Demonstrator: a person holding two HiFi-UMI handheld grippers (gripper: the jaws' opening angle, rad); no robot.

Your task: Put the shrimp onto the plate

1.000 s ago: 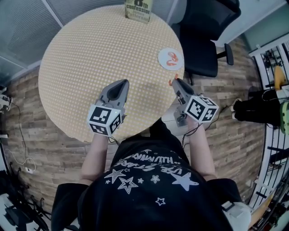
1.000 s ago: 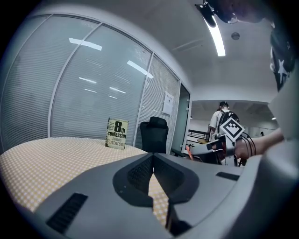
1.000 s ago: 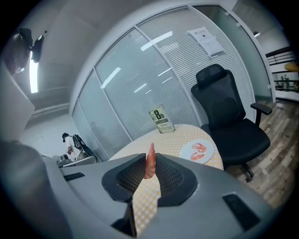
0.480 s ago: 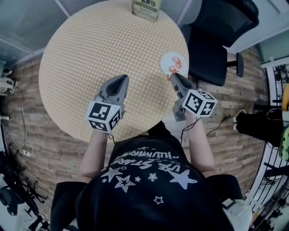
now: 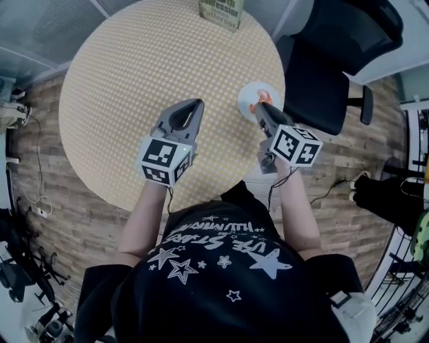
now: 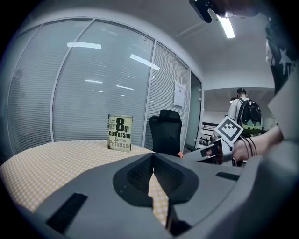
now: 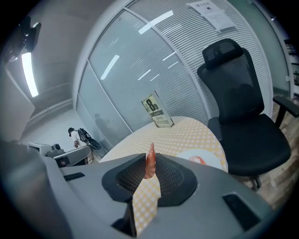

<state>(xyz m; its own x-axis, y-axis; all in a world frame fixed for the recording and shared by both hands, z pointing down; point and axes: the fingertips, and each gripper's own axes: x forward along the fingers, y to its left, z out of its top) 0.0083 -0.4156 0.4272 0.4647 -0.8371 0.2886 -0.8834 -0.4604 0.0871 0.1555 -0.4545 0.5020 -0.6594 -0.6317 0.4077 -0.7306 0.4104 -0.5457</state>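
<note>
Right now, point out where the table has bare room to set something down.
The table is bare across its left and middle, from the book at the far edge down to the left gripper. Crowding is only at the right edge, where the plate lies by the right gripper, shut on a shrimp.

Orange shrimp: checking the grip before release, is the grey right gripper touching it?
Touching. The right gripper view shows the slim orange shrimp clamped between the grey right gripper jaws.

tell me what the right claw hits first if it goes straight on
Probably the plate or the table just beside it: the right claw, shut on a shrimp, points at the plate's near edge. Depth is hard to judge.
</note>
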